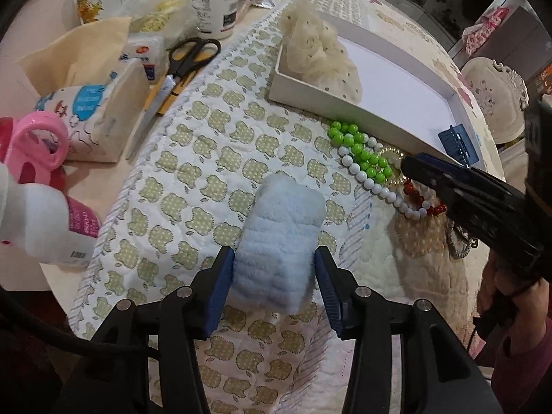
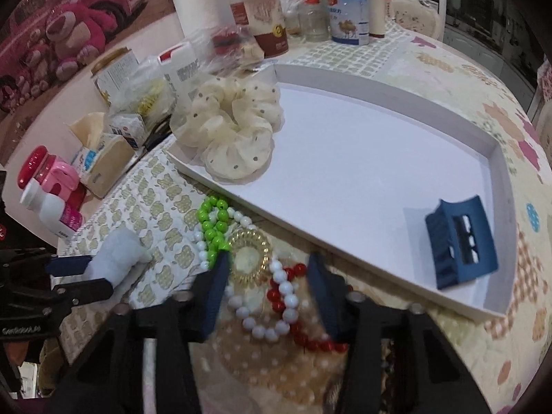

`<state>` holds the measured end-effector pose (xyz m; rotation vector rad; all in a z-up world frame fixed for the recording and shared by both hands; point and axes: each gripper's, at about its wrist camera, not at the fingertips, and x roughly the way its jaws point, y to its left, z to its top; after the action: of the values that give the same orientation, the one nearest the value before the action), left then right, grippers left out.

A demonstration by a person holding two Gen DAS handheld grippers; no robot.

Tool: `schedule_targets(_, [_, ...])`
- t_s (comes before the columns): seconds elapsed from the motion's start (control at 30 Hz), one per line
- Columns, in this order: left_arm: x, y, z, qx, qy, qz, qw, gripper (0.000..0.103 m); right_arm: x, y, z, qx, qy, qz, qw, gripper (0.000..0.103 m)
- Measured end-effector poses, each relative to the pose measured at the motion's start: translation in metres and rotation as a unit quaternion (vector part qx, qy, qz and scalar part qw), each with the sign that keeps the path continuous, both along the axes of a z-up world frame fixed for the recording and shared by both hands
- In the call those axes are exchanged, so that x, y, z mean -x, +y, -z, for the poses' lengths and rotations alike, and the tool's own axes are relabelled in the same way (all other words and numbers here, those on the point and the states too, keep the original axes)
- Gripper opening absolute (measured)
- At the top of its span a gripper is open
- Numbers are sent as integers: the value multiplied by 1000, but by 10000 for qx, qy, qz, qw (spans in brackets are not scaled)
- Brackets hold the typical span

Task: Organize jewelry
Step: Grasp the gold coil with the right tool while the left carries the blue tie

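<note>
1. Straddling a fluffy blue scrunchie [image 1: 281,241], left gripper [image 1: 274,265] spread wide, pads not pressing.
2. Hovering over bead bracelets [image 2: 276,296] beside white tray [image 2: 345,158], right gripper [image 2: 267,269] parted, gripping nothing.
3. Lying inside tray: cream scrunchie [image 2: 231,131], blue claw clip [image 2: 460,243].
4. No legible labels.

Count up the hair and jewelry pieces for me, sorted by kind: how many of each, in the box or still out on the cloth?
Bead strings: 3, green, white and red, on the cloth
Coil hair tie: 1, on the cloth
Scrunchie: 1, in the white box
Blue hair claw: 1, in the box
Fluffy blue piece: 1, on the cloth
Total: 7
</note>
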<state>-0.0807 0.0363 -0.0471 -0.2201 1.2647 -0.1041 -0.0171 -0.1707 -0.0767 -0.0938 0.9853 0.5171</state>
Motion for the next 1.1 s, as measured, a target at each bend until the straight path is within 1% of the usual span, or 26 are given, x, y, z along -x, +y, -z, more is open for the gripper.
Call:
schedule_targets(0.07, [-1, -1, 3, -12, 18, 33, 10000, 46, -5, 3, 6, 33, 72, -22, 10000, 24])
schedule_targets(0.1, [0, 0, 3, -12, 6, 39, 10000, 46, -6, 4, 9, 10, 101, -38, 9999, 22])
schedule_targets(0.13, [0, 0, 4, -5, 0, 42, 10000, 46, -7, 4, 9, -8, 69, -41, 10000, 21])
schedule_targets(0.2, [0, 1, 4, 17, -31, 29, 10000, 46, -7, 4, 9, -55, 33, -64, 10000, 13])
schedule_targets(0.23, [0, 2, 4, 52, -67, 12, 10000, 43, -6, 3, 8, -94, 9, -71, 9999, 10])
schedule_targets(0.37, [1, 4, 0, 73, -179, -30, 9998, 35, -2, -3, -2, -250, -85, -74, 9996, 9])
schedule_targets(0.47, [2, 3, -8, -2, -312, -22, 9995, 30, 3, -10, -12, -391, -136, -38, 9991, 9])
schedule_targets(0.77, [-2, -12, -43, -38, -749, 116, 9971, 29, 19, -39, -40, -673, -326, 197, 9970, 9])
schedule_targets(1.1, [-26, -43, -68, -114, -1073, 354, 9935, 29, 23, -73, -66, -733, -607, 578, 9938, 9])
